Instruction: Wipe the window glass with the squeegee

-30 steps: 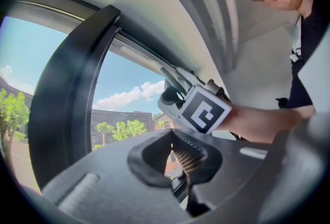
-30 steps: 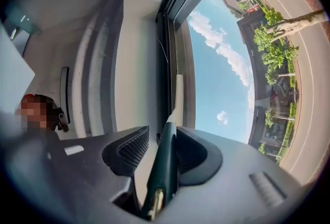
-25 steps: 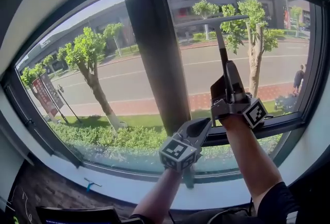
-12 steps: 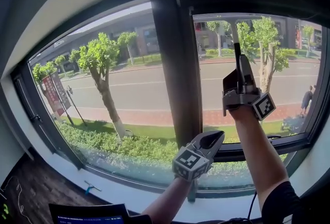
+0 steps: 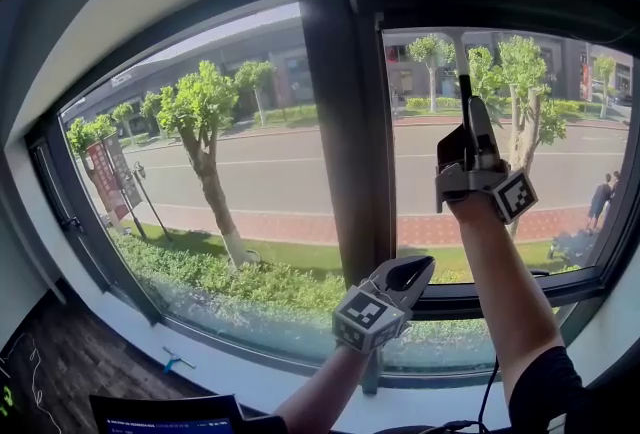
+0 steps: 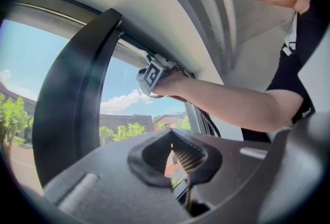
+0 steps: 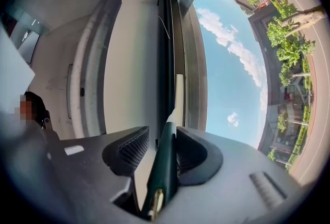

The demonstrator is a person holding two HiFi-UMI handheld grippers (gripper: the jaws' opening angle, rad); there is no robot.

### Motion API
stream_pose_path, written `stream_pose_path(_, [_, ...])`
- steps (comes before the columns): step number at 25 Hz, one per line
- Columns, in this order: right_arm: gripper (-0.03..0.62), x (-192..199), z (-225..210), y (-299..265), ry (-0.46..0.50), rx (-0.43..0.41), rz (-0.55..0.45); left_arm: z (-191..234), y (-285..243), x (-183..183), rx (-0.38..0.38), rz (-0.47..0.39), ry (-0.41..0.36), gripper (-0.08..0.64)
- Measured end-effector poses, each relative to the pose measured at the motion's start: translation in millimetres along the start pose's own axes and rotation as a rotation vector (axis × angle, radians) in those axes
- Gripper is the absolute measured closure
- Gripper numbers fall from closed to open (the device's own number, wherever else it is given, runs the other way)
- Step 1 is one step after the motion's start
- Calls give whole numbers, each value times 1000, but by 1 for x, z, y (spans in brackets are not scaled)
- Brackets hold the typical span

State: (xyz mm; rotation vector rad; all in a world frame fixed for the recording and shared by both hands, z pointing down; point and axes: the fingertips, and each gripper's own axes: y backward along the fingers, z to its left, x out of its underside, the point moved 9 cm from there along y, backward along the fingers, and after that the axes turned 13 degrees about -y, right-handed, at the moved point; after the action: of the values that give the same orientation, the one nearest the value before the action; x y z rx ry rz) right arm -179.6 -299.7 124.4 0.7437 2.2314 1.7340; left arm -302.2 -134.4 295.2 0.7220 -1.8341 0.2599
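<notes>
Left claw [image 5: 408, 270] sits low at centre frame, under the lower right corner of the left pane [image 5: 250, 162]. Its jaws are together with nothing between them, as the left gripper view confirms [image 6: 172, 153]. It takes no part in the work.

Centre frame: a dark upright post [image 5: 345, 122] separates the two panes.

Right of the post, the right claw [image 5: 468, 127] is raised against the right pane [image 5: 570, 142] and clamped on the dark green handle of the squeegee [image 5: 464, 90]. The right gripper view shows the handle gripped between both pads [image 7: 166, 166]. The handle runs up to the top edge of the right pane, so the blade appears to lie just under the upper frame.

Progress, as judged: the tool is placed for a downward pass on the right pane. No streaks or wet marks show what has been wiped. A pale haze lines both panes' lower edges; film or reflection, I cannot tell. The left pane looks untouched.
</notes>
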Motion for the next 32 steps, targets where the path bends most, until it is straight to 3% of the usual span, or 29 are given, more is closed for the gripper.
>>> stream_pose_path(12, [422,-6,-26,8,24,22,-22,3,8,5,-23,69,28,558])
stream_pose_path(16, [423,-3,-34,4,21,32,-22,9,8,8,-36,23,14,558])
stream_pose_path(32, [428,6,-45,0,6,-17,-1,18,21,27,-64,40,15,558])
